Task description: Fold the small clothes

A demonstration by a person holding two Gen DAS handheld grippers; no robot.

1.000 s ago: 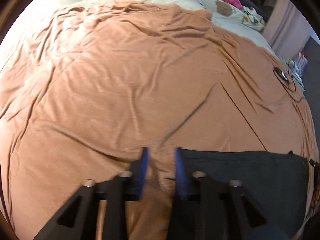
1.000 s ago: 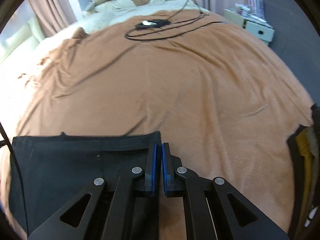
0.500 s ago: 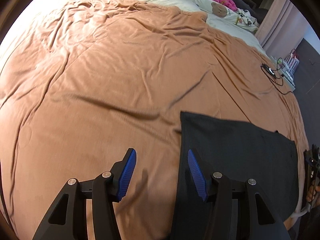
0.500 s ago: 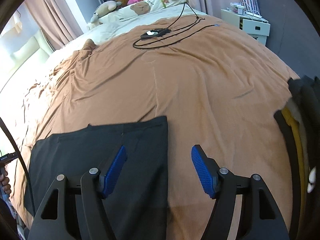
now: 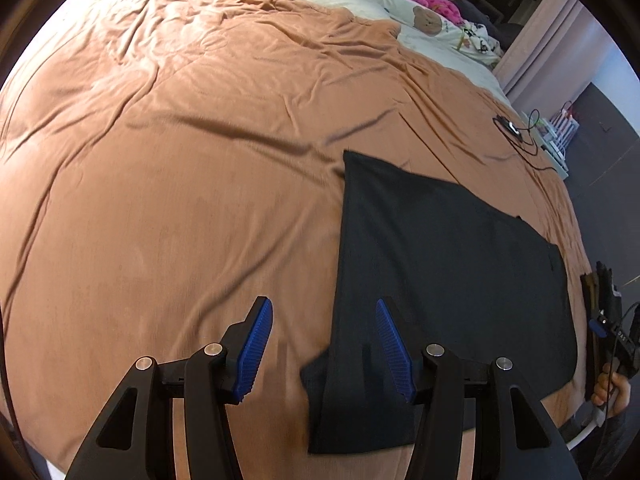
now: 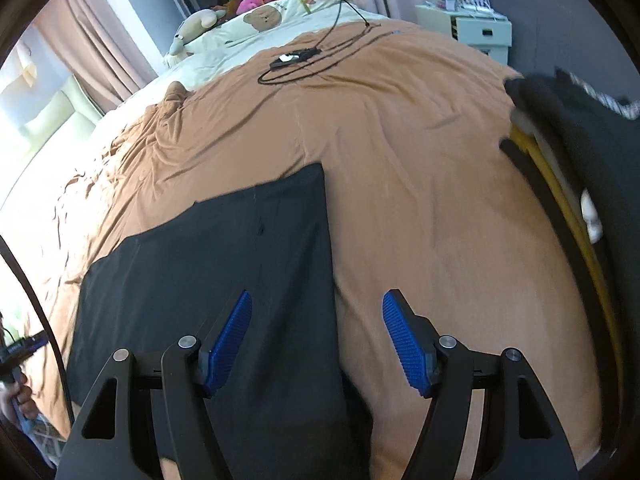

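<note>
Above brown bedspread [image 5: 192, 184]: left gripper [image 5: 324, 344] jaws parted, nothing between pads, holding nothing. Right gripper [image 6: 316, 340] jaws spread wide, empty, having just opened. Black garment [image 5: 440, 264] lies flat on bedspread beneath and ahead of both grippers, its edges running between each gripper's fingers.

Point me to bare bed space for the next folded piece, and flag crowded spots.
Biggest free patch: brown bedspread left of the black garment. Second patch: between the garment's right edge and the stacked clothes at the bed's edge. Crowded: the cable and device farther up, and soft toys at the pillows.
</note>
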